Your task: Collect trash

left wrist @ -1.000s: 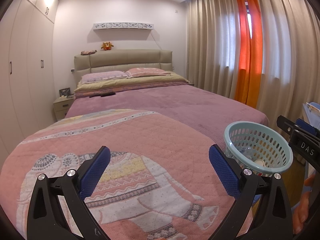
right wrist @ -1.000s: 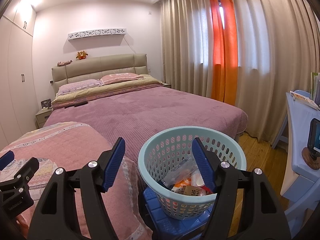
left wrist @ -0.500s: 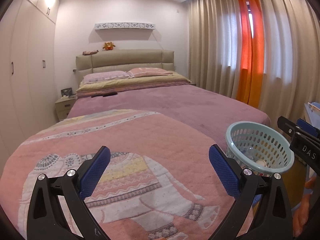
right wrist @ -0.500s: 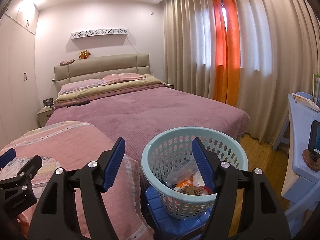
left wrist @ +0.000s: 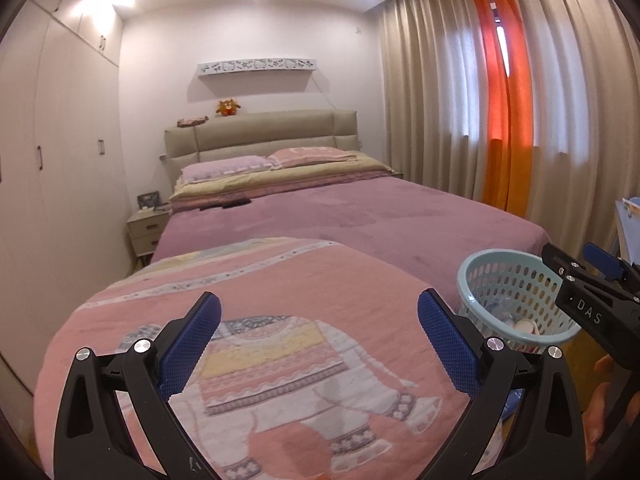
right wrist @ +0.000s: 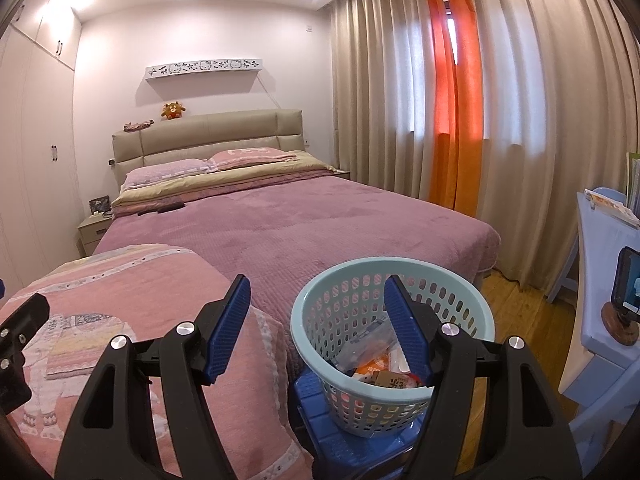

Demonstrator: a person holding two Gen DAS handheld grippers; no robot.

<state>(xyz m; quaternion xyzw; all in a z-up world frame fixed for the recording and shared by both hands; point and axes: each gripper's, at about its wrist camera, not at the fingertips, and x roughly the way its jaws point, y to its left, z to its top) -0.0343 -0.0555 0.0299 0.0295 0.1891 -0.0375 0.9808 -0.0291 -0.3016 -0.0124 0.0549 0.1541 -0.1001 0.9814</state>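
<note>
A light blue perforated basket [right wrist: 460, 292] stands on a blue stool [right wrist: 316, 408] beside the bed; it also shows in the left wrist view [left wrist: 476, 268]. Wrappers and packets [right wrist: 384, 372] lie inside it. My right gripper [right wrist: 320, 328] is open and empty, held just in front of the basket's near rim. My left gripper [left wrist: 320, 336] is open and empty above a pink elephant blanket [left wrist: 280, 320]. The right gripper shows at the right edge of the left wrist view [left wrist: 592, 284].
A large bed with a purple cover [right wrist: 312, 232] fills the middle. Beige and orange curtains [right wrist: 452, 100] hang on the right. A light blue desk [right wrist: 600, 264] with a phone on a stand [right wrist: 626, 292] is at the far right. A nightstand [left wrist: 146, 230] and wardrobe are on the left.
Both grippers have drifted slightly; the basket sits a little further right in both views. Both stay open and empty.
</note>
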